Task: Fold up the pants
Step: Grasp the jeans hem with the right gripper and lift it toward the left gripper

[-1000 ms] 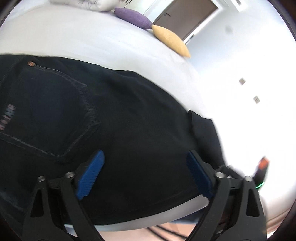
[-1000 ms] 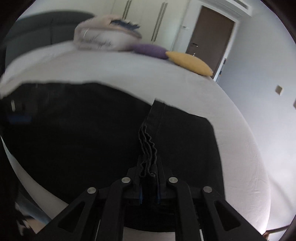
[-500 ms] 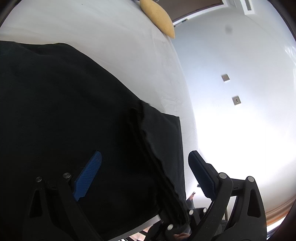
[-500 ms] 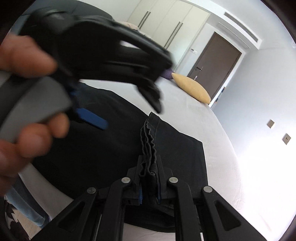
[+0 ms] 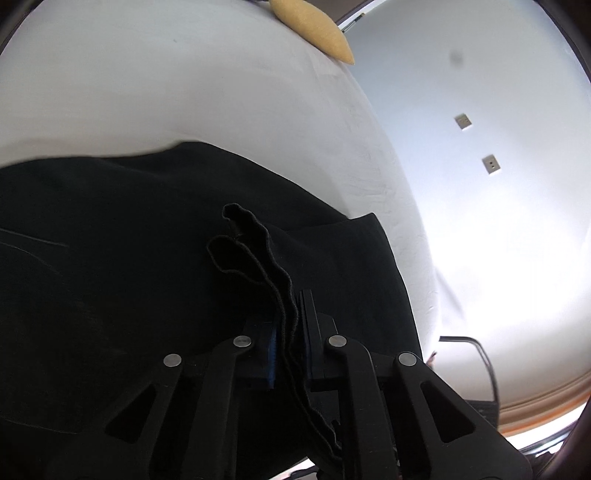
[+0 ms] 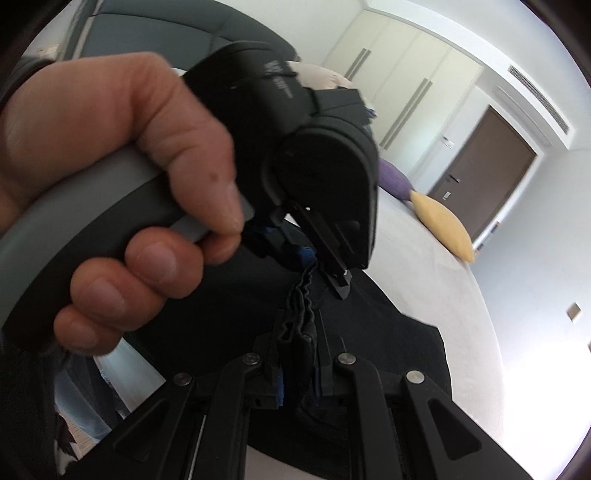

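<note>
The black pants [image 5: 110, 295] lie spread on a white bed [image 5: 184, 92]. My left gripper [image 5: 288, 332] is shut on a bunched, wavy hem edge of the pants [image 5: 255, 251] that stands up from the cloth. My right gripper [image 6: 299, 354] is shut on the same bunched hem [image 6: 301, 306], right behind the left gripper. In the right wrist view the left gripper [image 6: 317, 269] and the hand holding it [image 6: 110, 192] fill the left and middle of the frame.
A yellow pillow [image 5: 314, 29] lies at the far end of the bed, with a purple one [image 6: 395, 181] beside it. A brown door [image 6: 491, 173] and white wardrobes [image 6: 399, 92] stand beyond. The bed's right edge [image 5: 424, 258] drops near a white wall.
My left gripper was open over the pants, moved right to the bunched hem held by the right gripper, and has shut on it. The right gripper kept its hold.
</note>
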`<state>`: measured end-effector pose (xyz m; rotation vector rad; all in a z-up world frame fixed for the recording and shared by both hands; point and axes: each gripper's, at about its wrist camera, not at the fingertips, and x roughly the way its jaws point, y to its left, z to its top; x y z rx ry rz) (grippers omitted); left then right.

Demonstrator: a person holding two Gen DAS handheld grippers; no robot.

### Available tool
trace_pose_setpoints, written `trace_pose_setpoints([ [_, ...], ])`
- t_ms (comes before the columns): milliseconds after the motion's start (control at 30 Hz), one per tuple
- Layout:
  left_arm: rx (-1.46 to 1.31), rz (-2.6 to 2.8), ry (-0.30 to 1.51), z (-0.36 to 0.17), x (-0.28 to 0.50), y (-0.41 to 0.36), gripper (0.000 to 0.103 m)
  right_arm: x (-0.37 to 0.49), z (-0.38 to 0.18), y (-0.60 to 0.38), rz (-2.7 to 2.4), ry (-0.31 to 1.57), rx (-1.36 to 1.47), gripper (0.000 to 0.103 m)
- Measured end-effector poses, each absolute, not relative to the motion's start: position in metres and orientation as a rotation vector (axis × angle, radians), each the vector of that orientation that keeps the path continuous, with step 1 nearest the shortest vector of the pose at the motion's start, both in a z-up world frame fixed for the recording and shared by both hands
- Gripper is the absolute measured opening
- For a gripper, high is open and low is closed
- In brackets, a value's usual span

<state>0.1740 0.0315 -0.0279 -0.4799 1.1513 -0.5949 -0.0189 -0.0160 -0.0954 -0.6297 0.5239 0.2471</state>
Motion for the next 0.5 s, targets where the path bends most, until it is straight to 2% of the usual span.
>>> trace_pose_setpoints([
  [133, -0.469, -0.555, 1.156, -0.027, 0.195, 0.079, 0.009, -0.011, -0.099, 0.013, 0.307, 0.559, -0.625, 0.012],
  [367, -0.482, -0.51, 1.184, -0.049, 0.214, 0.107, 0.011, 0.0, -0.118, 0.021, 0.341, 0.665, -0.605, 0.015],
  [400, -0.479, -0.498, 1.189, -0.052, 0.216, 0.108, 0.012, 0.005, -0.122, 0.02, 0.354, 0.691, -0.598, 0.025],
  [467, -0.474, -0.49, 1.181, -0.055, 0.219, 0.108, 0.015, 0.003, -0.125, 0.017, 0.395, 0.724, -0.555, 0.04],
  [500, -0.476, -0.481, 1.174, -0.056, 0.217, 0.109, 0.017, -0.002, -0.121, 0.014, 0.414, 0.722, -0.524, 0.052],
])
